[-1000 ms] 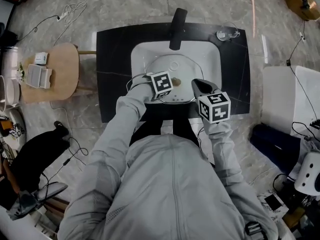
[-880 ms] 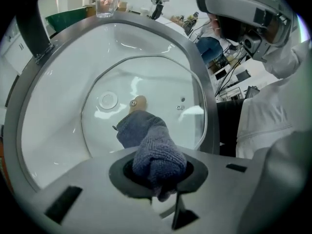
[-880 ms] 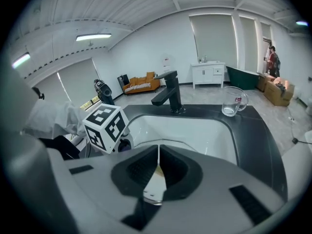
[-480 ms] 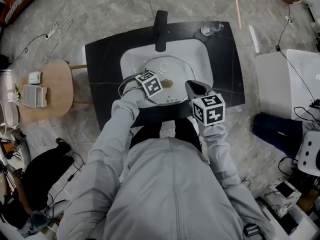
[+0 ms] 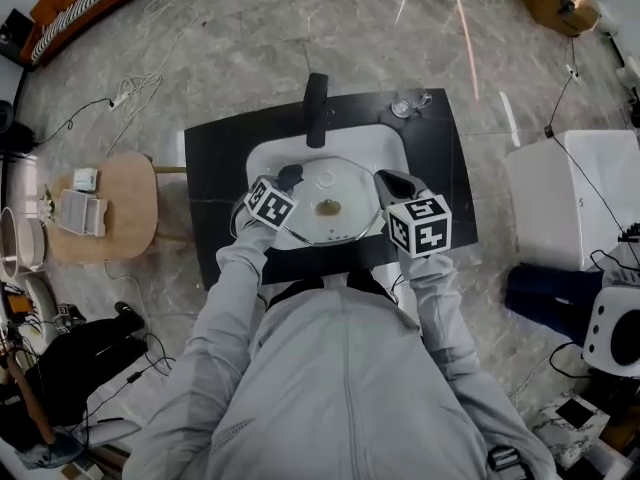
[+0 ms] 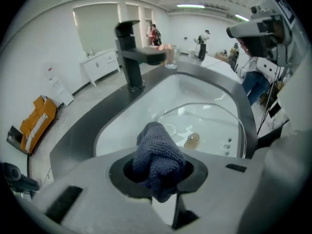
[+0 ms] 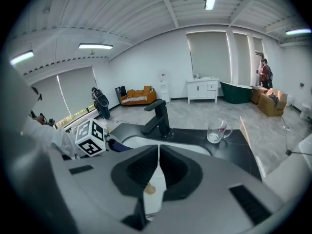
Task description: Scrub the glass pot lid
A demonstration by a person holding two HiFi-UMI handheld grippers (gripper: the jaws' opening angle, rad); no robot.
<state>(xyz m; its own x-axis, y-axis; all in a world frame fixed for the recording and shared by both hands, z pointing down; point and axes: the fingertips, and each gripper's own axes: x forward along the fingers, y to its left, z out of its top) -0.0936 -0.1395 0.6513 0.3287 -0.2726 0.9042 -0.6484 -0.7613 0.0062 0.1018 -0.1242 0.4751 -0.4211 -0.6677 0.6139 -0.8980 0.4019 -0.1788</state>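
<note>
Your left gripper (image 6: 159, 165) is clamped on one dark blue cloth (image 6: 156, 155), above the left edge of the one glass pot lid (image 5: 345, 186) in the sink (image 5: 262, 160). Your right gripper (image 7: 157, 173) pinches the lid's right rim. Both your forearms reach forward over the counter's near edge.

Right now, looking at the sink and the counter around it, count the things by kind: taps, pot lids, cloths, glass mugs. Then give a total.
tap: 1
lid: 1
cloth: 1
mug: 1
Total: 4
</note>
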